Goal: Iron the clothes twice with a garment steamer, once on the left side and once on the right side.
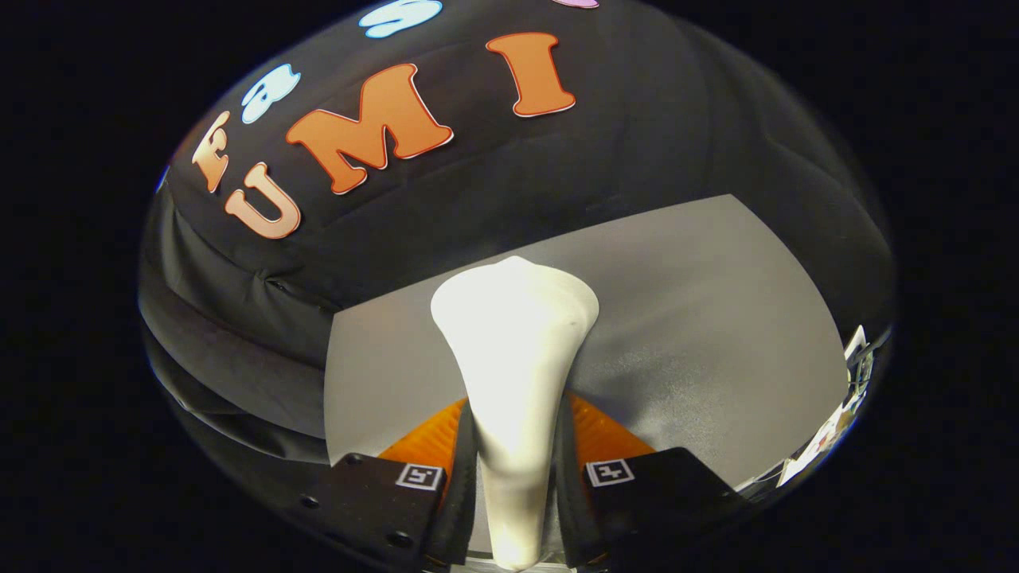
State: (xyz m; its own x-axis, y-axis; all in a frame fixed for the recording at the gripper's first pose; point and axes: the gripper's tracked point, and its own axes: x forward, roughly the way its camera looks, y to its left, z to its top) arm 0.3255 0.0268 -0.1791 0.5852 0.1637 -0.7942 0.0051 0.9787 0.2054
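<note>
Both jaws tight on white garment steamer (pixel 513 358), grey tabletop (pixel 716 334) beyond.

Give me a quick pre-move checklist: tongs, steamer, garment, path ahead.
1. Tongs shut on the white steamer, both fingers pressing its handle: ok.
2. Steamer seated straight between the fingers, wide head pointing ahead: ok.
3. Grey table beyond the head, nothing blocking: ok.
4. Garment to iron located: cannot tell; black cloth lies beyond the table's edge.
5. Steam running: cannot tell.
</note>
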